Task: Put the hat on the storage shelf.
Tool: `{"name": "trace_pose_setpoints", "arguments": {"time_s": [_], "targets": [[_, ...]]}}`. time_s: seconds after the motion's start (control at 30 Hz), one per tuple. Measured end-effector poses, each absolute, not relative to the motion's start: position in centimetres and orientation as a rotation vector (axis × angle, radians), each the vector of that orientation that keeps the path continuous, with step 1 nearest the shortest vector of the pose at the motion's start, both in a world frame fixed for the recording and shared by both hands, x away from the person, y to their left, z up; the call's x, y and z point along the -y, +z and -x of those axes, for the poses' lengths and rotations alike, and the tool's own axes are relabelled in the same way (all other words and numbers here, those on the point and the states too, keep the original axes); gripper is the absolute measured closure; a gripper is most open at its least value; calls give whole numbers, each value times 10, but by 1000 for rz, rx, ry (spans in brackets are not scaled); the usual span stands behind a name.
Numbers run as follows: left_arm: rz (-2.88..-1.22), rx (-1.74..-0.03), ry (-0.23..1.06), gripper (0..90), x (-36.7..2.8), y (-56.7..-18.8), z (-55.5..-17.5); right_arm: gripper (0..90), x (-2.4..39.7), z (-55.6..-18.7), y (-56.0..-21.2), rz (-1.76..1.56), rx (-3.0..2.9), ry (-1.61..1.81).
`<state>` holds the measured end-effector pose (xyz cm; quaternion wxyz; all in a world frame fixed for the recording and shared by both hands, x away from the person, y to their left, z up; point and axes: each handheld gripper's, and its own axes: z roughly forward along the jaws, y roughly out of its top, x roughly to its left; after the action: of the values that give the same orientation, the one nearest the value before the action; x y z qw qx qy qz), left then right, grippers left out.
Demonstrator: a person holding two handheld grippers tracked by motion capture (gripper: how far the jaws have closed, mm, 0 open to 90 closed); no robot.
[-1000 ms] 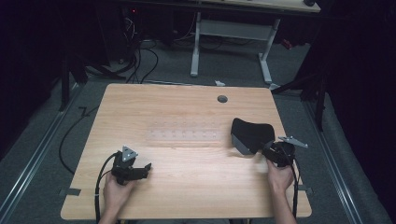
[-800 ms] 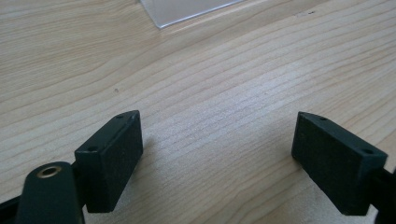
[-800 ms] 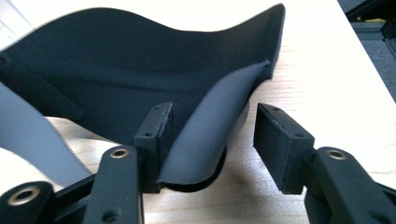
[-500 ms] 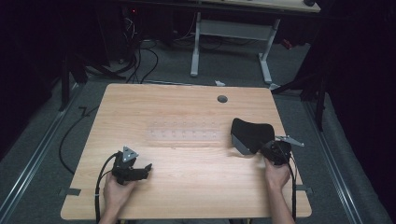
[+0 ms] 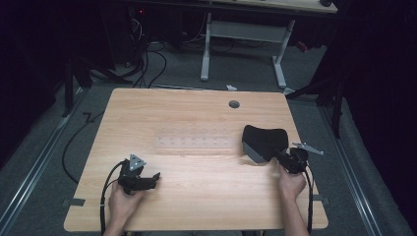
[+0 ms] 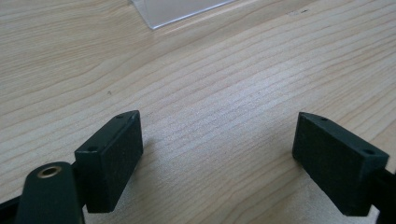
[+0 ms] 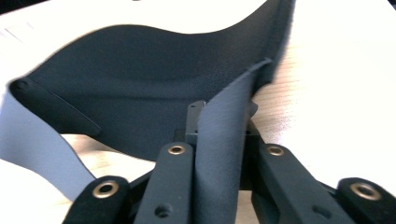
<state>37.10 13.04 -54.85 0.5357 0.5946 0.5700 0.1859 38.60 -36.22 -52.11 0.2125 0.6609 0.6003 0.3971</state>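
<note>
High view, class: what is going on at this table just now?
A person sits at a wooden table with tongs in each hand. The right tongs have just been closing and now pinch a raised edge of the dark cloth, seen clamped between the jaws in the right gripper view. The cloth lies near the table's right side, partly folded so a grey underside shows. The left tongs rest open on bare wood, holding nothing.

From above I see the table (image 5: 196,196) evenly lit while the floor (image 5: 44,162) around it sinks into darkness. My right gripper view blows out the wood to white glare, and the dark cloth (image 7: 140,93) is soft at its edges.
</note>
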Motion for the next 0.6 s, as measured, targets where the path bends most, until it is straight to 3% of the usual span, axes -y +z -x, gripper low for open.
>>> {"name": "trace_pose_setpoints", "arguments": {"time_s": [0.6], "targets": [[-1410,-1362,438,169,-131,-548,-372,854,367,-379,-511,-1830,-1637,1189]]}}
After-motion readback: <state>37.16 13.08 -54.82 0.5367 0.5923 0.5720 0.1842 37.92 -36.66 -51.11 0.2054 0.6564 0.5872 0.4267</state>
